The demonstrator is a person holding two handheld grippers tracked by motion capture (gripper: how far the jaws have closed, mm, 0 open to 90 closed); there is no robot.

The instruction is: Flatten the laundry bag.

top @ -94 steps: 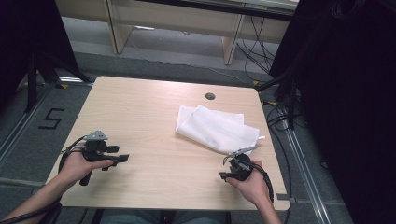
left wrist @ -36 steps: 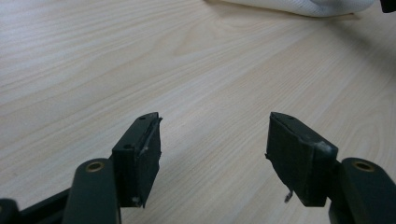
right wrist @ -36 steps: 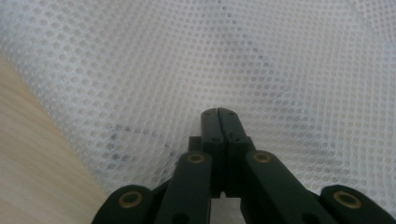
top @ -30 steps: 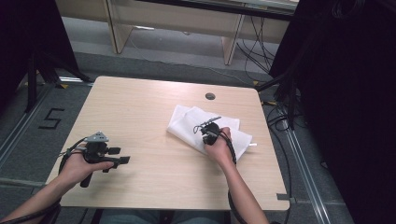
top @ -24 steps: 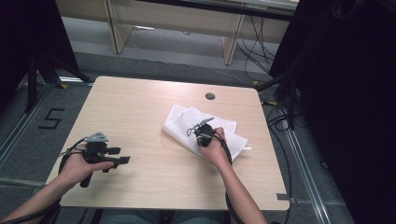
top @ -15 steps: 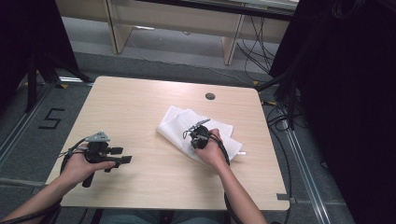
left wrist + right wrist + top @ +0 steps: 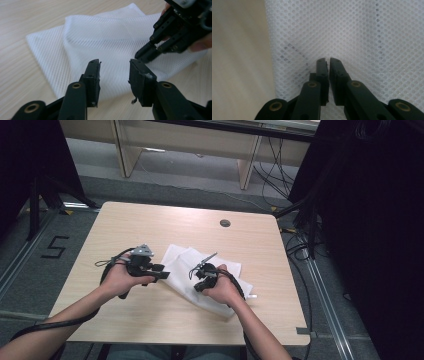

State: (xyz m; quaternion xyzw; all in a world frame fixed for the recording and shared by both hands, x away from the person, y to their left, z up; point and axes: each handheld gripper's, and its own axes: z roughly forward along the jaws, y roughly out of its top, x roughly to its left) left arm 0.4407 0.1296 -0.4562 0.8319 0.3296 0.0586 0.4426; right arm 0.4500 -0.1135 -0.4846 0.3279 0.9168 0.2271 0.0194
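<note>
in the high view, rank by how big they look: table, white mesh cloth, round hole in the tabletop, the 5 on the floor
1. table
2. white mesh cloth
3. 5 on the floor
4. round hole

light: even, overhead, soft shadows | far floor dim, right side black | gripper views: near jaws blurred
</note>
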